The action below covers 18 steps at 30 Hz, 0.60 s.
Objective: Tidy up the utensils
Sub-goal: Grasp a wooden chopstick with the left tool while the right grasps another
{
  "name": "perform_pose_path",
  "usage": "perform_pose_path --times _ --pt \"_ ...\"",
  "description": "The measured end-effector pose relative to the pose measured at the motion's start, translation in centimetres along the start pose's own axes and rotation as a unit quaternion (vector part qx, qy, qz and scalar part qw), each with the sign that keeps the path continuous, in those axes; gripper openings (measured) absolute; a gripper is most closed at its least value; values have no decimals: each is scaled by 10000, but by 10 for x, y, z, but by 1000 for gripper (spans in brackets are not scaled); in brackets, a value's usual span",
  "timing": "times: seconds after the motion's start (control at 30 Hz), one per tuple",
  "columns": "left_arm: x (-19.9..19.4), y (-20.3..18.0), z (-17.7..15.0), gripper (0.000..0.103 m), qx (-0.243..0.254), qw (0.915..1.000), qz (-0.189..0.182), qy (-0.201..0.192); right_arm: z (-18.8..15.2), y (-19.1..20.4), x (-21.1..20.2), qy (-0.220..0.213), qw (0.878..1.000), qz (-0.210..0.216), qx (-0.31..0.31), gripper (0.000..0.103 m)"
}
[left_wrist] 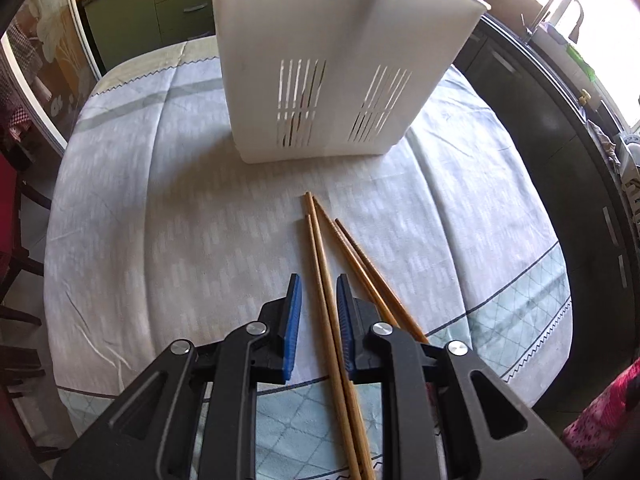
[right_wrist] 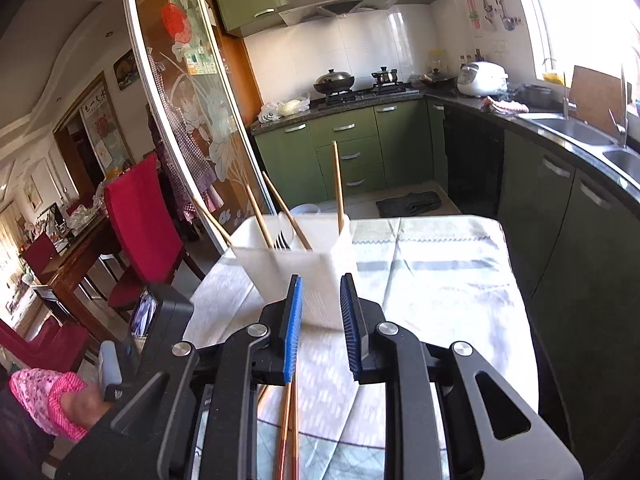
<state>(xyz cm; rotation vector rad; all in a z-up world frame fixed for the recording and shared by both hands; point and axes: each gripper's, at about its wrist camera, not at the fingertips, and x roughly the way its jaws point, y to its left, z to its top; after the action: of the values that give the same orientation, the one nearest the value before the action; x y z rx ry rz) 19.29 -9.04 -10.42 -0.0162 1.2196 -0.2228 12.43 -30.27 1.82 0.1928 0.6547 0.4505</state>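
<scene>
White slotted utensil holder [left_wrist: 320,60] stands at upper centre of left wrist view on cloth-covered tabletop [left_wrist: 180,208]; in right wrist view holder [right_wrist: 296,268] sits mid-frame, holding several upright wooden chopsticks [right_wrist: 338,184] plus fork [right_wrist: 281,240]. Loose chopsticks [left_wrist: 320,264] lie on cloth below holder. Left gripper [left_wrist: 318,320] fingers spread, straddling two sticks, not pinching. Right gripper [right_wrist: 323,320] fingers spread, nothing between them.

Both wrist views face holder [left_wrist: 332,60]; left likely nearer.
</scene>
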Motion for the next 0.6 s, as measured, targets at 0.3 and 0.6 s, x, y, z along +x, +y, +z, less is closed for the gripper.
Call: perform_pose_path --times 0.3,0.6 --pt "21 1 -8 17 20 9992 202 341 -54 -23 6 327 9983 237 419 27" --pt "32 -25 -15 17 254 9975 497 437 -63 -24 14 457 9970 363 516 27"
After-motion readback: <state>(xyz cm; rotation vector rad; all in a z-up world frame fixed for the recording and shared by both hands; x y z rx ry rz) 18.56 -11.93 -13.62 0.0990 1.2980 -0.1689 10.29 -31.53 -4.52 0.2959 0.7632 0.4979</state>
